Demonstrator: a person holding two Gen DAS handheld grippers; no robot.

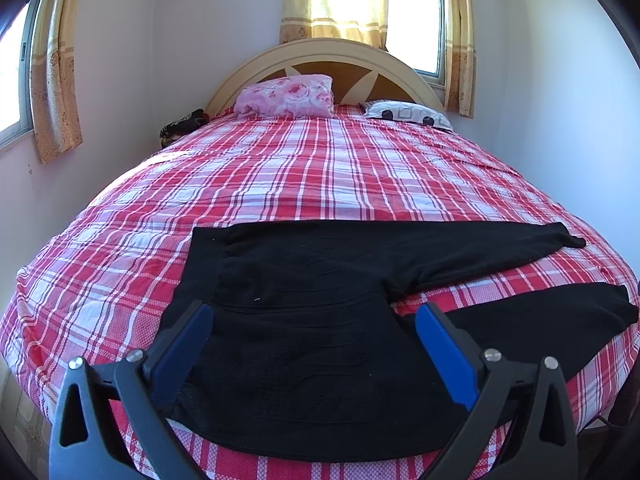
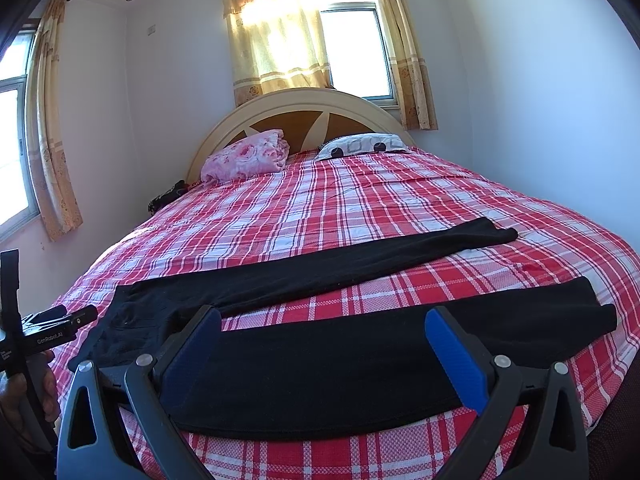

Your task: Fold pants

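Inspector: The black pants point(image 1: 304, 320) are found spread flat across the near end of the bed point(image 1: 320, 168), legs parted, so that a fold can be started. The left gripper point(image 1: 314, 316) is held above the waist, the right gripper point(image 2: 324, 320) above the near leg; both sets of fingers are spread and nothing is grasped.

Clerk: Obstructions?

Inspector: None is noted. The pink pillow point(image 1: 286, 96) and patterned pillow point(image 2: 360, 145) are kept well apart, at the headboard point(image 1: 320, 50).

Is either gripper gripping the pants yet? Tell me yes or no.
No: the left gripper and the right gripper both hang open above the black pants, which lie spread flat on the plaid bed.
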